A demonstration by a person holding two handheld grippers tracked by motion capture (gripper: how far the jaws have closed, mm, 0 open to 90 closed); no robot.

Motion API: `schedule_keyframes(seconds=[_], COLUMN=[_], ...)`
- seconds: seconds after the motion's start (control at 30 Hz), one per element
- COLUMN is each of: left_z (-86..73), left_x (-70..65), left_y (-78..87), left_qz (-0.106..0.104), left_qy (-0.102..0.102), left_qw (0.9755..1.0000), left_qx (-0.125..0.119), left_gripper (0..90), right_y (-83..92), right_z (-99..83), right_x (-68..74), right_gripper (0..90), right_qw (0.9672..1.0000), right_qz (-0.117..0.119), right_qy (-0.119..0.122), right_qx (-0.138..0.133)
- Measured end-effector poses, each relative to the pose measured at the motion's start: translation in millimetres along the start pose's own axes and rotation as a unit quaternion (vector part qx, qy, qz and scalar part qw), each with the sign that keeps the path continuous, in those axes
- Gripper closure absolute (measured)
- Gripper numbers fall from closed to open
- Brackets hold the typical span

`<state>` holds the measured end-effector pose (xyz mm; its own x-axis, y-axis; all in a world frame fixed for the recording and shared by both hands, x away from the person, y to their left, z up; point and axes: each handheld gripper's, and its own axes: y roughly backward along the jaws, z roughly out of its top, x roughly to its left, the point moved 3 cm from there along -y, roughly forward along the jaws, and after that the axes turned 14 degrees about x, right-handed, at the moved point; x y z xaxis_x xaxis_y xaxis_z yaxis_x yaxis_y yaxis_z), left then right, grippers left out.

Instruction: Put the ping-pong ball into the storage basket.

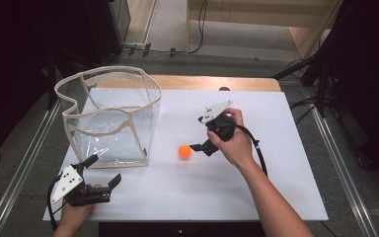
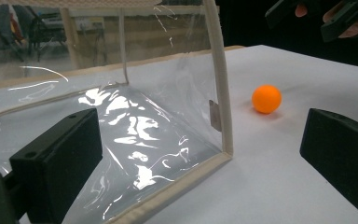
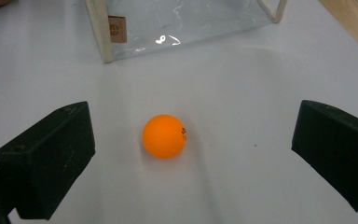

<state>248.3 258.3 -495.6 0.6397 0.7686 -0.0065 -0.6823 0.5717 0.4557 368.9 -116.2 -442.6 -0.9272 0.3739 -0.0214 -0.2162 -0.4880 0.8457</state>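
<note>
An orange ball (image 1: 184,151) (image 2: 266,99) (image 3: 164,136) lies on the white board (image 1: 256,187), just right of a clear plastic bag with cream trim (image 1: 111,116) (image 2: 121,107) (image 3: 182,23) that stands upright with its top open. My right gripper (image 1: 197,133) (image 3: 196,128) is open, just right of the ball and pointing at it; the ball lies ahead of its jaws, between their lines. My left gripper (image 1: 102,170) (image 2: 200,140) is open and holds nothing near the board's front left corner, facing the bag's near corner. The right gripper (image 2: 321,14) also shows far off in the left gripper view.
The white board rests on a wooden table (image 1: 202,82) with metal rails (image 1: 343,168) along both sides. Bare board stretches to the right of the ball and in front of it. Cables and dark equipment lie on the floor beyond the table.
</note>
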Motion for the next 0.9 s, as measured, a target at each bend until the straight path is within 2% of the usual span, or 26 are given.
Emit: schedule_keyframes(seconds=[0.37, 0.9], left_z=[-0.1, -0.3], left_x=[-2.4, -4.4], left_y=[-0.7, -1.3], left_qz=[-0.001, -0.002], left_qy=[-0.008, -0.017], left_qw=[1.0000, 0.9998], left_qx=[0.000, 0.002], left_gripper=[0.0, 0.0], right_y=[-7.8, -18.6], right_z=[7.8, 13.0], right_x=[-1.3, -0.9], right_gripper=[0.0, 0.0], right_qw=[0.9996, 0.9984], right_qz=[0.005, 0.018], right_qy=[0.017, 0.018], right_qx=[0.022, 0.051])
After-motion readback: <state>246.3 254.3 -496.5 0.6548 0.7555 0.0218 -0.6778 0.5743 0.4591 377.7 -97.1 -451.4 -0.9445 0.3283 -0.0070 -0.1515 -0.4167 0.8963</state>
